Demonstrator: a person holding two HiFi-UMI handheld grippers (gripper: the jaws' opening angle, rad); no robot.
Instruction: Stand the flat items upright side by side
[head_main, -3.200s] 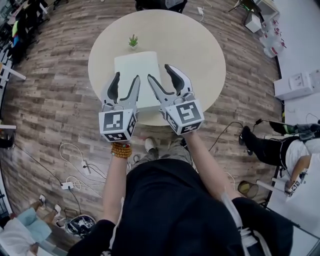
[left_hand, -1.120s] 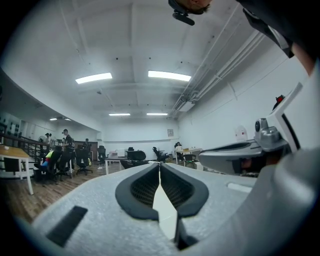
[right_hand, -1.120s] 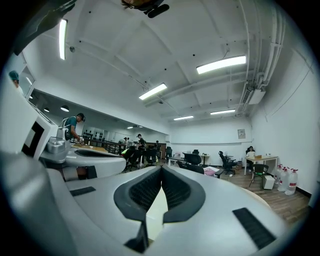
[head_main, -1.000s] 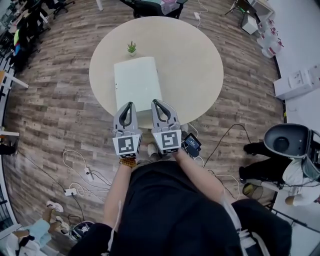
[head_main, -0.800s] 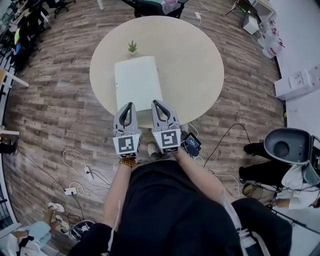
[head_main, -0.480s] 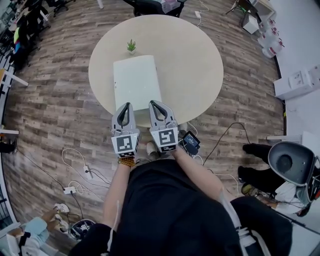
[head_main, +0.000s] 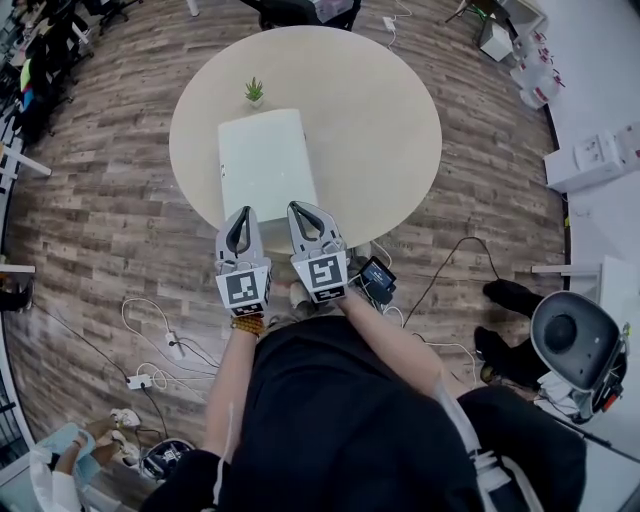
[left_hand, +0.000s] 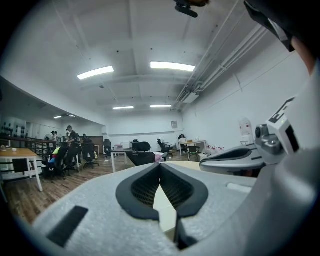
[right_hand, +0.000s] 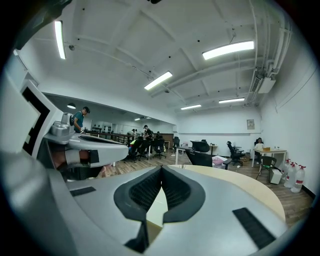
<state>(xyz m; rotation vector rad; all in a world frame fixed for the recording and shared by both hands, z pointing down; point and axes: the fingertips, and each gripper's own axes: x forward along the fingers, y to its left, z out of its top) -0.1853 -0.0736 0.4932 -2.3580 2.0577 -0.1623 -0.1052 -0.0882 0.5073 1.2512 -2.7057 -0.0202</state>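
A white flat slab lies flat on the round beige table, left of its middle. Both grippers hover side by side at the table's near edge, just short of the slab's near end. My left gripper is shut with nothing in it. My right gripper is shut and empty too. In the left gripper view the jaws meet at the tip of the left gripper, with pale table showing through the gap below. The right gripper view shows the same for the right gripper.
A small potted plant stands behind the slab. A dark phone-like device sits by my right wrist. Cables and a power strip lie on the wood floor at left. An office chair and a person's shoe are at right.
Since the earliest frame both grippers have pulled back from over the slab to the table's near edge, and their jaws have gone from open to shut. The chair at right has rolled nearer.
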